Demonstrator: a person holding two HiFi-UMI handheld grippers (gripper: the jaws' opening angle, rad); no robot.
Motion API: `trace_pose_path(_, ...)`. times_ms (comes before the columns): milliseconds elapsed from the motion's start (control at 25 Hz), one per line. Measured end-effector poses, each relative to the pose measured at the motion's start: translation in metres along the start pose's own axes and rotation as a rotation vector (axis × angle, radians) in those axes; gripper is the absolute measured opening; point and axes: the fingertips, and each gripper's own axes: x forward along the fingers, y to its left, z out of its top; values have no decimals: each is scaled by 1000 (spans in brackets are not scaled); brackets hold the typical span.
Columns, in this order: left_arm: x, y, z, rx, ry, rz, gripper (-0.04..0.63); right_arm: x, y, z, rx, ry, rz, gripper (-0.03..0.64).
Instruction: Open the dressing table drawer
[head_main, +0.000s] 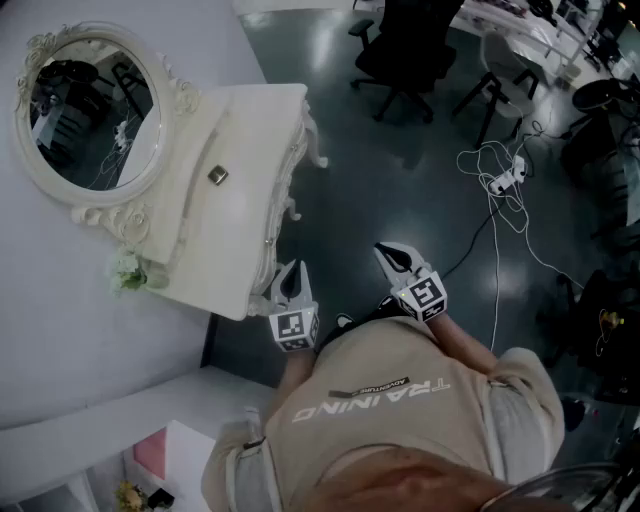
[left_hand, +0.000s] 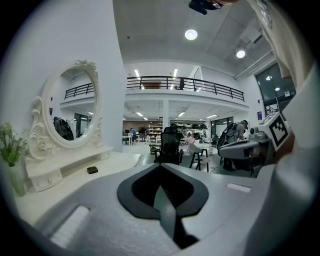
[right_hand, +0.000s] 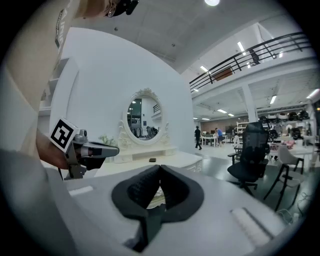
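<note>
Holding the two grippers how?

— Side by side, close in front of the person's beige printed shirt (head_main: 380, 420), near level with the noses dipped a little. In the head view the left gripper (head_main: 293, 268) aims toward 12 o'clock. The right gripper (head_main: 392, 255) sits at 3 o'clock of it and aims toward 11.

And the jaws?

— Each gripper's own view shows them brought together at the tips with nothing between them, on the left gripper (left_hand: 160, 165) and on the right gripper (right_hand: 159, 167) alike.

Where is the drawer?

— The white carved dressing table (head_main: 240, 140) fills the head view's 10 o'clock area. Its drawer (head_main: 275, 235) lies under the tabletop's front edge, at about 11 o'clock of the left gripper and apart from it. Neither gripper touches the table.

What can't you see well?

— The drawer front is seen almost edge-on, so its handle is hard to make out. The person's hands are covered by the gripper bodies and the shirt. A small dark square object (head_main: 217, 175) on the tabletop, at 4 o'clock of the oval white-framed mirror (head_main: 90, 110), is too small to identify.
</note>
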Motion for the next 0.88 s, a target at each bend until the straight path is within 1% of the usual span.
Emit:
trace_pose_path(120,30,10,-18,44,9,-54,8,9,-11,3,-16,-18,-60,3)
trace_pose_path(280,51,30,-30,12,13,-53,8,17,-19,-3,-11,-11,-107,4)
trace_pose_path(360,53,28,-30,-3,8,-65,8,12,-21,-7,-9,5,-122,3)
trace_pose_path(480,59,21,-34,3,25,-99,8,8,-26,-11,11,19,-140,3)
trace_pose_path(560,71,19,-36,15,38,-115,8,9,-31,-12,21,18,-148,3)
trace_pose_path(720,105,11,-32,24,32,-125,8,20,-54,-21,27,22,-147,3)
trace_pose_path(800,119,8,-27,30,42,-126,8,29,-67,-28,59,22,-141,3)
trace_pose_path(880,129,5,-15,49,59,-129,8,40,-86,-33,133,23,-154,3)
